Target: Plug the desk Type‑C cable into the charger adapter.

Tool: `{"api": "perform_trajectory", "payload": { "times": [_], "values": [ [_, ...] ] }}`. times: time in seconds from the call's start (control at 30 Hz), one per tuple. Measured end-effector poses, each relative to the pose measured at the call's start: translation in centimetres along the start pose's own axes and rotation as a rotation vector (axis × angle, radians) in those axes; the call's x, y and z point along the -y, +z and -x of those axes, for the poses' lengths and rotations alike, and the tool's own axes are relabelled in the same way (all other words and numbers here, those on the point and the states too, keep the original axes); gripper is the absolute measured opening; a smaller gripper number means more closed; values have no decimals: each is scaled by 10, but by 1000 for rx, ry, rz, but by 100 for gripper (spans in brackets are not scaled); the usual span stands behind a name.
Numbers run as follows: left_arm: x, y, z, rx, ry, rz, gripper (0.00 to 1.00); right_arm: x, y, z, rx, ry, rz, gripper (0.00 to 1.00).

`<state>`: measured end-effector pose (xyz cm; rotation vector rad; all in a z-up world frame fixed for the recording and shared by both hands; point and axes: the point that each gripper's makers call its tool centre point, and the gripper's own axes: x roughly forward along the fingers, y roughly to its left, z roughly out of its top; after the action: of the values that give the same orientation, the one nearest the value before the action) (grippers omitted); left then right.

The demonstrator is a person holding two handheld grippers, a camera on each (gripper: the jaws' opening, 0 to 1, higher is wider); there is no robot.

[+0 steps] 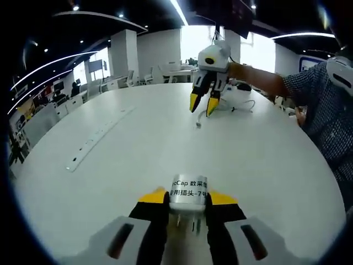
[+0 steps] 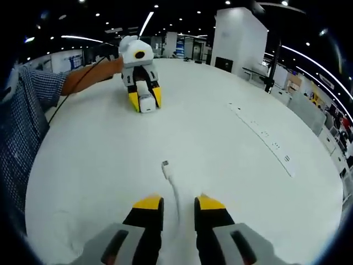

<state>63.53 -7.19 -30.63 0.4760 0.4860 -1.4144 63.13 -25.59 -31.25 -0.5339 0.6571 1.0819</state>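
Two tools over one white round desk (image 1: 110, 165). Left gripper view: the left tool (image 1: 187, 200) has its yellow-tipped jaws pinched on a white charger adapter (image 1: 188, 193), label with printed characters facing up, metal prongs pointing back toward the camera. Adapter sits low and centre, just above the desk top. Across the desk, the right tool (image 1: 202, 105) hangs with tips pointing down, jaws slightly apart, nothing between them. Just below those tips lies the plug end of a white cable (image 1: 199, 125), flat on the desk; more cable loops behind near the far edge. A person's bare forearm and checked sleeve (image 1: 320, 105) come in from the right. A long white power strip (image 1: 96, 139) lies on the desk to the left.

Right gripper view: right tool (image 2: 175, 203) jaws spread, the cable (image 2: 170, 178) running up between them, touching neither that I can tell; its plug rests on the desk just ahead of the tips. Farther off, the left tool (image 2: 144, 102) grips the adapter (image 2: 145, 103). Power strip (image 2: 263, 133) at right, checked sleeve (image 2: 27, 105) at left.
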Motion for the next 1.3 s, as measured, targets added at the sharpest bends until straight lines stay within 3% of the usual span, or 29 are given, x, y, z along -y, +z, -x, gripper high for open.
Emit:
{"api": "perform_trajectory", "payload": {
  "times": [0.73, 0.87, 1.3],
  "values": [
    [7, 9, -12, 5, -47, -28, 27, 2, 8, -12, 45, 75, -26, 17],
    [5, 8, -12, -4, -49, -25, 27, -3, 9, -13, 53, 87, -17, 12],
    [-5, 9, -14, 5, -57, -18, 27, -5, 14, -17, 66, 99, 1, 10]
  ]
}}
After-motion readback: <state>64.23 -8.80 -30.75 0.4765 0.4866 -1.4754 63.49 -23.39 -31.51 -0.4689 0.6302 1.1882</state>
